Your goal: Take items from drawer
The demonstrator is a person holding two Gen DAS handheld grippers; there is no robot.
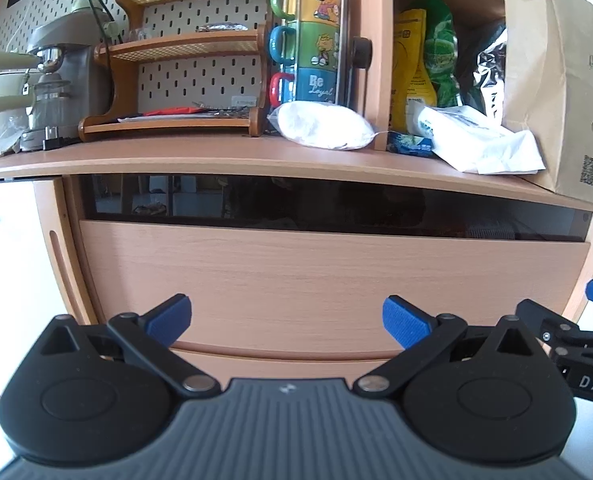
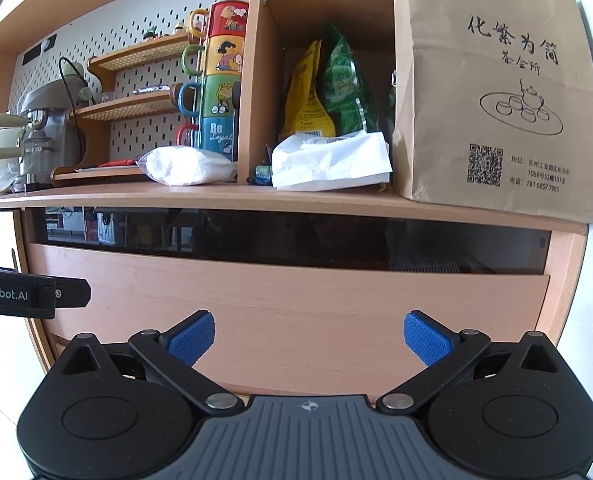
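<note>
We hold both tools level in front of the pale beech-wood drawer front [image 1: 328,284], which sits shut beneath a dark glass strip [image 1: 296,204] and the wooden shelf board [image 1: 256,160]. Our left gripper [image 1: 287,320] has its blue-padded fingers spread wide with nothing between them, and our right gripper [image 2: 309,338] is likewise spread wide and empty, both near the drawer front but apart from it. On the shelf we see a stack of four coloured cartoon mugs [image 1: 316,36], a white plastic pouch [image 1: 324,126], a brown paper bag with black printing [image 2: 496,92], and a grey-green coffee machine [image 1: 52,80] at far left.
</note>
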